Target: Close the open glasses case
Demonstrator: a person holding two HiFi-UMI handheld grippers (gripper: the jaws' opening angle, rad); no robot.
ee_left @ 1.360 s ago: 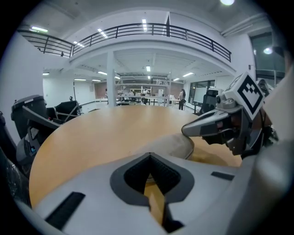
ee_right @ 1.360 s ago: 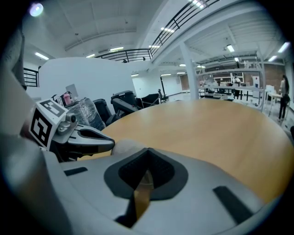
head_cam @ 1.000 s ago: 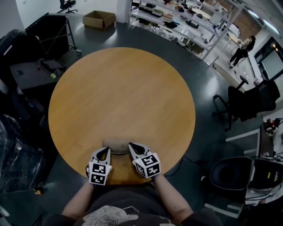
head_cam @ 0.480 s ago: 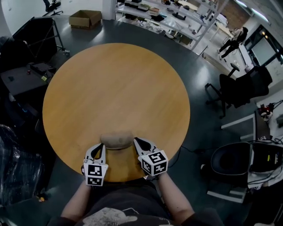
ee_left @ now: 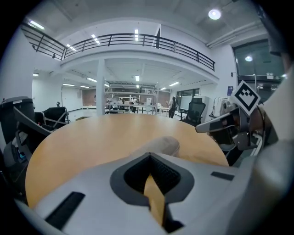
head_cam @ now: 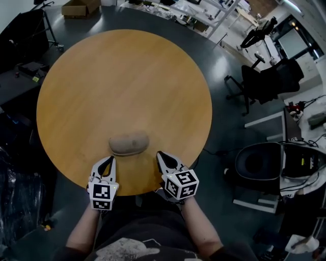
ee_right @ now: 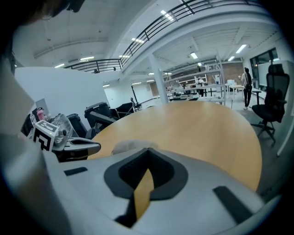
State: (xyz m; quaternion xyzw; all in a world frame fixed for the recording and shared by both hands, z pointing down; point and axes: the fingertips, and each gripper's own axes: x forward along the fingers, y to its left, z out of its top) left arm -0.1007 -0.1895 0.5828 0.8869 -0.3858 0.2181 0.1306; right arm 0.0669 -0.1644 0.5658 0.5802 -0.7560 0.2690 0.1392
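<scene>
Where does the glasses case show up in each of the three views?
Head view: glasses case low centre, near the round wooden table's front edge.
Left gripper view: right of centre, just above the jaws.
Right gripper view: left of centre, a pale blur above the jaws.
Shared landmark: that table, in all three.

Round wooden table point(head_cam: 122, 76); black office chair point(head_cam: 265, 84) to right; cardboard box point(head_cam: 79, 7) beyond.

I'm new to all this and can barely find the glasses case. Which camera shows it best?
The head view: the whole tan glasses case lies unobstructed on the round table. Both gripper views show only part of it behind their own jaws.
</scene>
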